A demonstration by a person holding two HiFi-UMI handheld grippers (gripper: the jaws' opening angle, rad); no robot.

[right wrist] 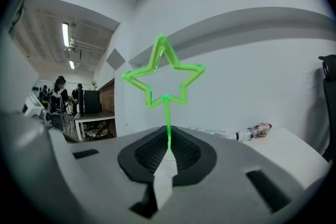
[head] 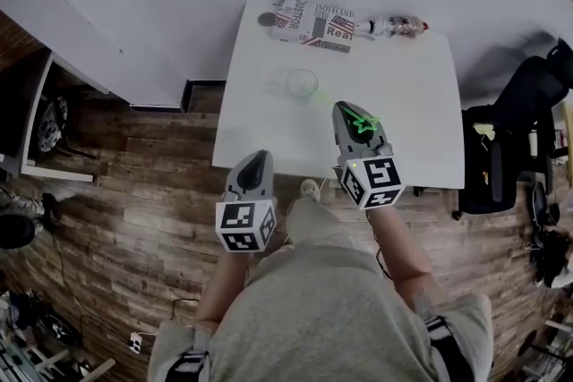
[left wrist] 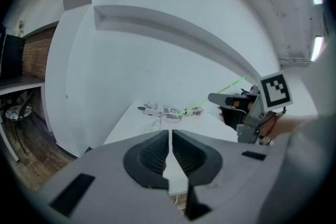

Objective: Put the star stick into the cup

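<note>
A clear cup (head: 302, 83) stands on the white table (head: 421, 103), left of middle. My right gripper (head: 346, 110) hovers over the table's front right part, to the right of the cup and nearer me, shut on the green star stick (head: 363, 123). In the right gripper view the star (right wrist: 163, 73) rises straight above the closed jaws (right wrist: 169, 140), which pinch its thin stem. My left gripper (head: 257, 160) hangs at the table's front edge, shut with nothing in it. From the left gripper view (left wrist: 171, 140) the right gripper (left wrist: 247, 107) and the green stick (left wrist: 210, 98) show at the right.
A printed newspaper (head: 313, 24) and a plastic bottle (head: 398, 26) lie along the table's far edge, with a small dark disc (head: 266, 19) beside them. A black office chair (head: 510, 157) stands to the right of the table. Wooden floor lies on the left.
</note>
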